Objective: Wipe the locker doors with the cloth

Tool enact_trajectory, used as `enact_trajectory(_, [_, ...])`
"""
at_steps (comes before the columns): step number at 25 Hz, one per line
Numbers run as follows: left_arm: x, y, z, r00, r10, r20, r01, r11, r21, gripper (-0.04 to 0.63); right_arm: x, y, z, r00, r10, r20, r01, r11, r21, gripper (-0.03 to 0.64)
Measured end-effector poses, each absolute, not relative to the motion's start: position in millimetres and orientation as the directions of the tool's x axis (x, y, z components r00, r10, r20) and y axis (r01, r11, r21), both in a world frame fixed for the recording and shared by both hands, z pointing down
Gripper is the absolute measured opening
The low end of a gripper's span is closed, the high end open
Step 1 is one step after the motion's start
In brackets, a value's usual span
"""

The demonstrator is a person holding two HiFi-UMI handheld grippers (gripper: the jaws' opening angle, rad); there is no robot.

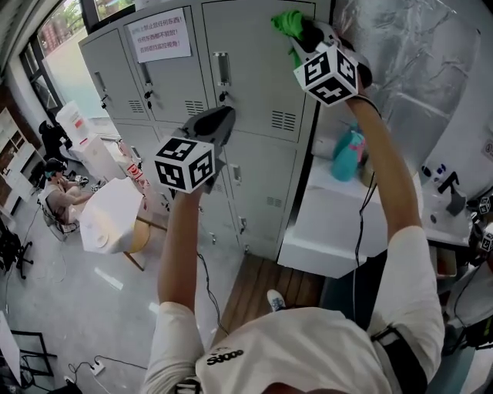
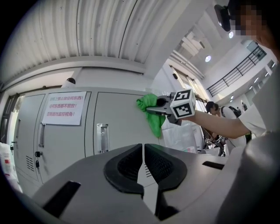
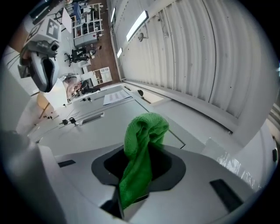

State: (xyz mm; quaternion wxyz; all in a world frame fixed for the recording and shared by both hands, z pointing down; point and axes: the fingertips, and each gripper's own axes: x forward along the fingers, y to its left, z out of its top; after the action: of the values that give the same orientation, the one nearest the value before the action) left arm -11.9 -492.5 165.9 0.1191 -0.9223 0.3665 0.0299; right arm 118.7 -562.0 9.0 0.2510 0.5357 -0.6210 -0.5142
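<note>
A bank of grey lockers (image 1: 254, 77) stands in front of me. My right gripper (image 1: 304, 35) is raised to the top right locker door and is shut on a green cloth (image 1: 289, 23) that touches the door near its upper corner. The right gripper view shows the green cloth (image 3: 142, 153) bunched between the jaws against the grey door (image 3: 105, 118). The left gripper view shows that cloth (image 2: 151, 111) hanging from the right gripper (image 2: 151, 107). My left gripper (image 1: 216, 123) is held lower, in front of the middle lockers, shut with nothing in it (image 2: 142, 168).
A paper notice (image 1: 163, 35) is stuck on the upper left locker door. A white counter (image 1: 339, 231) to the right of the lockers carries a teal spray bottle (image 1: 348, 154). A white-covered round table (image 1: 115, 215) and seated people are at the lower left.
</note>
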Motion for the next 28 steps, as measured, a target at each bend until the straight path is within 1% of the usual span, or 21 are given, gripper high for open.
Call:
enact_trajectory(6, [-13,-501,182,0.72,-0.682,-0.13,-0.693,-0.701,-0.167,0.031,113,-571,85,-0.277,-0.948,-0.155,-0.321,-0.061,0.945,0.104])
enact_trajectory(10, [-16,-509,197,0.692,-0.713,-0.112,-0.721,-0.676,-0.152,0.031,108,-575,132,-0.269,-0.958,-0.098,-0.248,-0.03,0.968,0.104])
enact_trajectory(13, [-19,-516,211,0.661,-0.745,-0.086,-0.747,-0.644,-0.167,0.032,106,-579,165,-0.257,-0.964,-0.062,-0.202,-0.009,0.979,0.104])
enact_trajectory(18, [-18,-519,234,0.613,-0.789,-0.056,-0.777,-0.587,-0.229,0.032,103,-586,223,-0.227,-0.974,-0.004,-0.064,0.011,0.998,0.104])
enact_trajectory(20, [-16,-519,246,0.601,-0.799,-0.036,-0.78,-0.575,-0.247,0.032,102,-589,248,-0.216,-0.976,0.034,-0.014,0.038,0.999,0.104])
enact_trajectory(23, [-16,-517,262,0.597,-0.802,-0.016,-0.782,-0.577,-0.236,0.032,99,-592,286,-0.21,-0.972,0.107,0.024,0.104,0.994,0.104])
enact_trajectory(28, [-18,-516,277,0.597,-0.802,0.0,-0.783,-0.583,-0.216,0.032,94,-596,325,-0.192,-0.966,0.172,0.099,0.155,0.983,0.104])
